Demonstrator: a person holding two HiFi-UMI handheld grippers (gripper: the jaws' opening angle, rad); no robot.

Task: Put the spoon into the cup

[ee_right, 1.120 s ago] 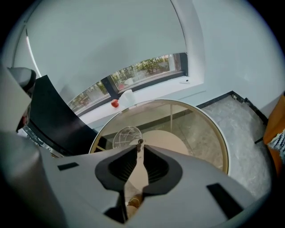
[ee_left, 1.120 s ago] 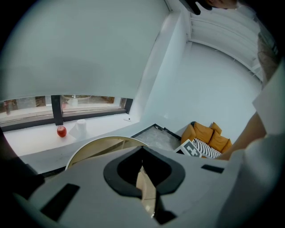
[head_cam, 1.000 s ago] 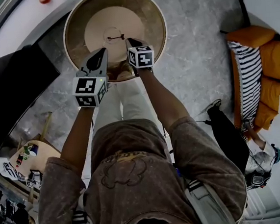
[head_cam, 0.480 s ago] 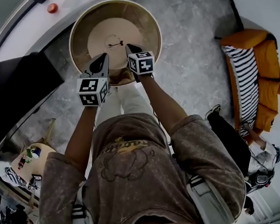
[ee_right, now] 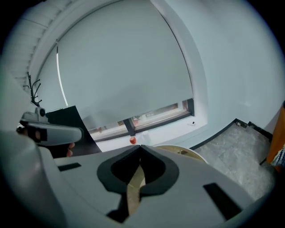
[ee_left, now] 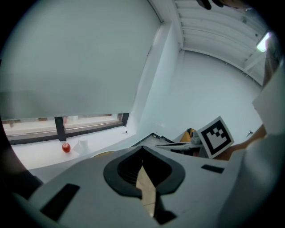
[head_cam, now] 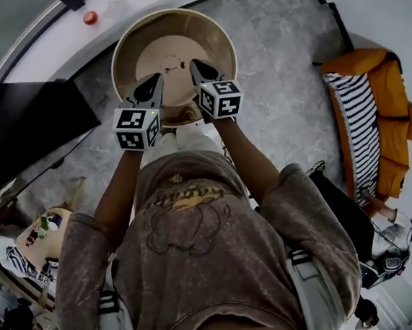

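Grey marble floor [head_cam: 285, 80] | round tan worktop [head_cam: 126, 48], floor open round its rim | left gripper [head_cam: 156, 80], right gripper [head_cam: 195, 64]: jaws pressed together, empty, over worktop | small dark item [head_cam: 174, 65] at centre, spoon or cup unclear

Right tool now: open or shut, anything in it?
Shut and empty. In the right gripper view the right tool has its jaw tips touching, with nothing between them.

The round table [head_cam: 150, 51] is almost bare and open from above; only a small dark thing [head_cam: 175, 64] sits near its middle. A black panel [head_cam: 21, 128] blocks the left side. The floor [head_cam: 283, 59] on the right is free as far as the sofa [head_cam: 379, 115].
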